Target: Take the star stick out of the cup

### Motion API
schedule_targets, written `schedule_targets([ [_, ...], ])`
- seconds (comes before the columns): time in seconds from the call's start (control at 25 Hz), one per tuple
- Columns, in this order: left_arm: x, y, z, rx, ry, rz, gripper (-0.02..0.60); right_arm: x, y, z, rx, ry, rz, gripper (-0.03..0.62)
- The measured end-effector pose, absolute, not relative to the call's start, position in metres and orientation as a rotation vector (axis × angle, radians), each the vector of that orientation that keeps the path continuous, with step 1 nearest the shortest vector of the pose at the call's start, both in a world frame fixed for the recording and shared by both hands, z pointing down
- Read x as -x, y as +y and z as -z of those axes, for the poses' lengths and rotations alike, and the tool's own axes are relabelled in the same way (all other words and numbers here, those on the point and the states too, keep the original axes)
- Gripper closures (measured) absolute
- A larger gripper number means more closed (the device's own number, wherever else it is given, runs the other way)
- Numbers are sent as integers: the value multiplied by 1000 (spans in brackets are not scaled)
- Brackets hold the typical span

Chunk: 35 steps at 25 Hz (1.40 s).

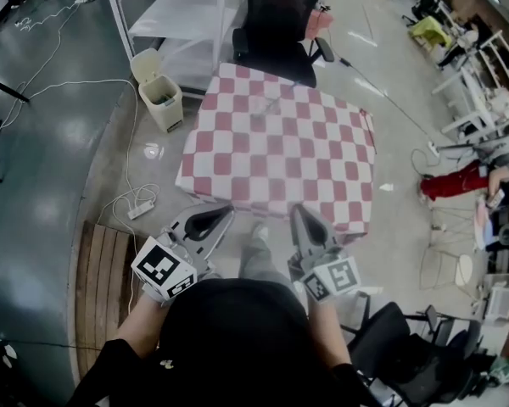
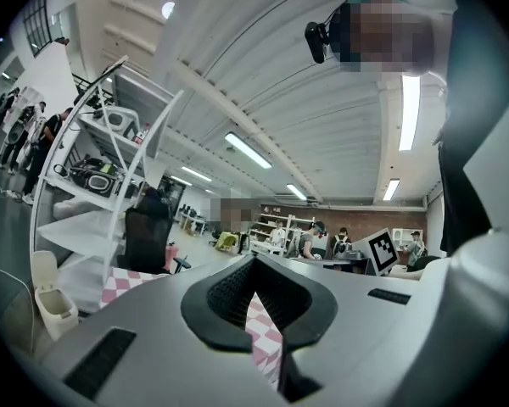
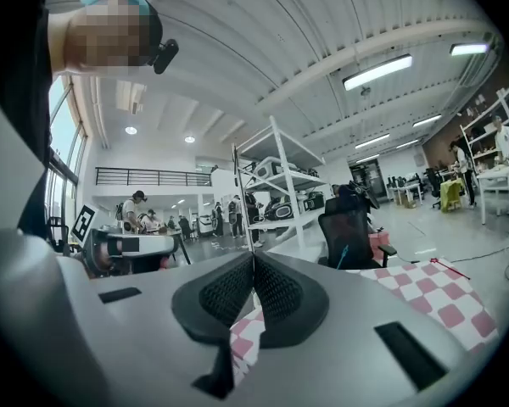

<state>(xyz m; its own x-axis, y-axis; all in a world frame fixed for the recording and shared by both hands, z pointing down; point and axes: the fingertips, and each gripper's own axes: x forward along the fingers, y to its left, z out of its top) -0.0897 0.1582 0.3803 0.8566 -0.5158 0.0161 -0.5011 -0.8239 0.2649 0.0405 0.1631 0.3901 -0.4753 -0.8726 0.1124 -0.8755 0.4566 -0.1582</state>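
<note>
The table [image 1: 237,155] wears a red-and-white checked cloth. Near its far middle stands a faint clear thing [image 1: 265,108], perhaps the cup, too blurred to make out a star stick. Both grippers are held up short of the table's near edge, close to the person's chest. My left gripper [image 1: 221,213] is shut, and in the left gripper view its black pads [image 2: 229,291] meet with nothing between them. My right gripper [image 1: 299,215] is shut too, its pads [image 3: 276,291] touching over a sliver of the cloth, empty.
A black office chair [image 1: 276,19] stands behind the table, with white shelving [image 1: 165,7] to its left. A small bin [image 1: 159,91] and a power strip [image 1: 142,210] with cables lie on the floor at the left. More chairs [image 1: 407,354] stand at the lower right.
</note>
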Motion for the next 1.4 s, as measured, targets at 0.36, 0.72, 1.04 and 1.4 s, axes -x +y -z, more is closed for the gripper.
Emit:
schedule_targets([
  [0.36, 60, 97, -387, -2684, -889, 71, 541, -63, 97, -403, -1448, -2720, -363, 578],
  [0.72, 6, 39, -393, -2642, -986, 34, 541, -111, 40, -414, -1323, -2769, -400, 577],
  [1.04, -39, 13, -395, -2597, -1066, -7, 541, -157, 6, -415, -1247, -2833, -428, 577],
  [1.4, -73, -3, -401, -2556, -1116, -34, 541, -200, -17, -414, -1246, -2870, -471, 577],
])
